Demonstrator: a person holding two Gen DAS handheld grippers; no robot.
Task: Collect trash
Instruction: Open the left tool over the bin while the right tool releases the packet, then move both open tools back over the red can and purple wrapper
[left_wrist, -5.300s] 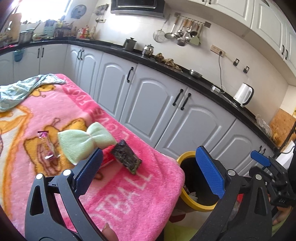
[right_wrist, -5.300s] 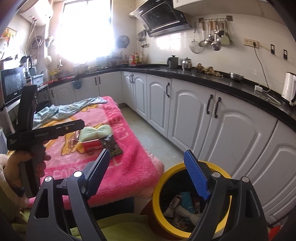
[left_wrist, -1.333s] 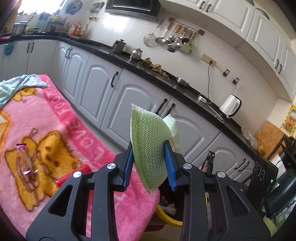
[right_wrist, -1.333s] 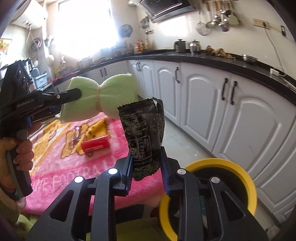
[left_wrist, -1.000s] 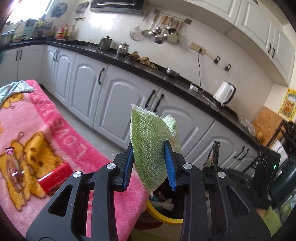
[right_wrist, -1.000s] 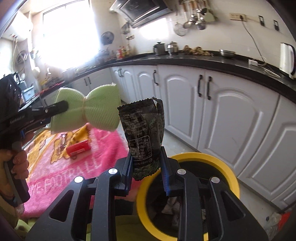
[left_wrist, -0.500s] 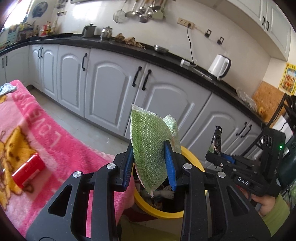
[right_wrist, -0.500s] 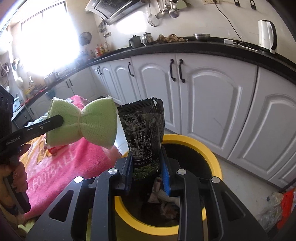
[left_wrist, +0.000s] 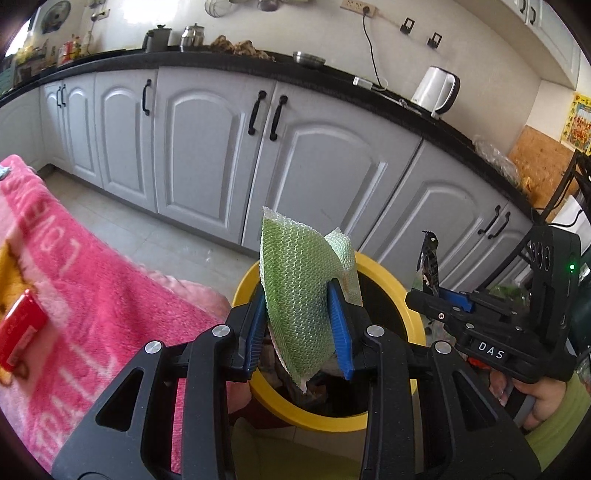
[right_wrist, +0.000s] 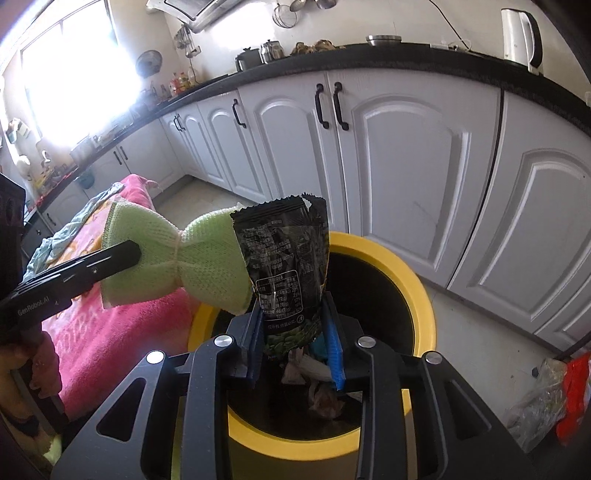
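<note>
Above one yellow bin (right_wrist: 421, 291), two hand-held grippers clamp one wrapper each.

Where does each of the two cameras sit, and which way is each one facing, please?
Left wrist: on the left gripper, facing down-forward at the yellow-rimmed bin and cabinets; shows its fingers clamping green bubble wrap, plus the right gripper.
Right wrist: on the right gripper, facing down into the bin; it grips a dark snack wrapper.
Shared: bin, both items, white kettle.

Bin (right_wrist: 421, 291) interior partly hidden behind wrapper (right_wrist: 284, 266); red packet (left_wrist: 18, 332) cut by left frame edge; wrapper print illegible.
</note>
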